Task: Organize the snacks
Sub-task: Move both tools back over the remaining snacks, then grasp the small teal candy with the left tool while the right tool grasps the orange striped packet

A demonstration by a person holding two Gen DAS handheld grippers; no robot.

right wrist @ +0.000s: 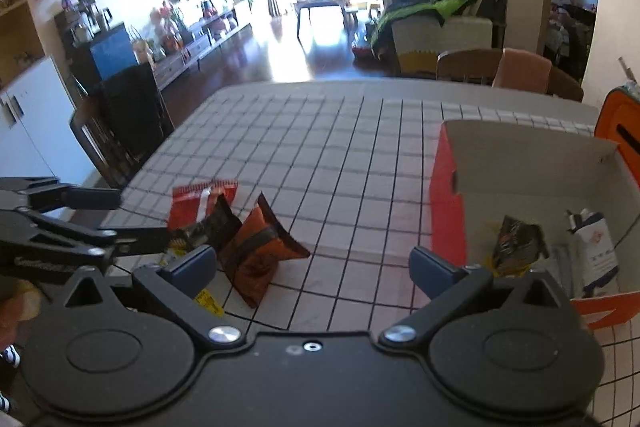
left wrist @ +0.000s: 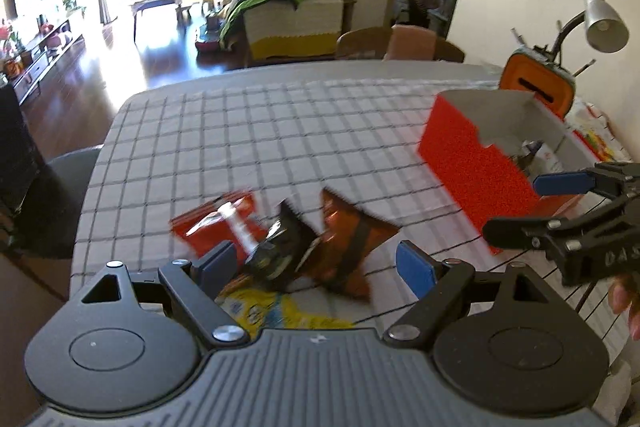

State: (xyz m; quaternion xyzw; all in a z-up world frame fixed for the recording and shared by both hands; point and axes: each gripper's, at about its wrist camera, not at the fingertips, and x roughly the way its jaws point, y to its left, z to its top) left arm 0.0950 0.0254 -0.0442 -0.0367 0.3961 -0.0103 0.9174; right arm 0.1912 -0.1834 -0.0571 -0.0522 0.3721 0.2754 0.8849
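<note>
snack packets (right wrist: 240, 243) heaped on checked table (right wrist: 340, 155), left of red box (right wrist: 448, 211) holding more snacks (right wrist: 516, 243). left gripper (left wrist: 316, 263) spread wide over heap; right gripper (right wrist: 312, 263) wide, empty, beside box.

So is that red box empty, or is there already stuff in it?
Not empty. The red box is open on top, and the right wrist view shows a dark snack packet and a white packet inside.

Snack packets (left wrist: 288, 247) beside the red box (left wrist: 476, 163) smearing with motion blur, print unreadable, yellow packet (left wrist: 276, 311) lying half hidden under the left gripper (left wrist: 318, 267), box contents (right wrist: 520, 243) partly hiding behind its wall, box running off the right edge.
</note>
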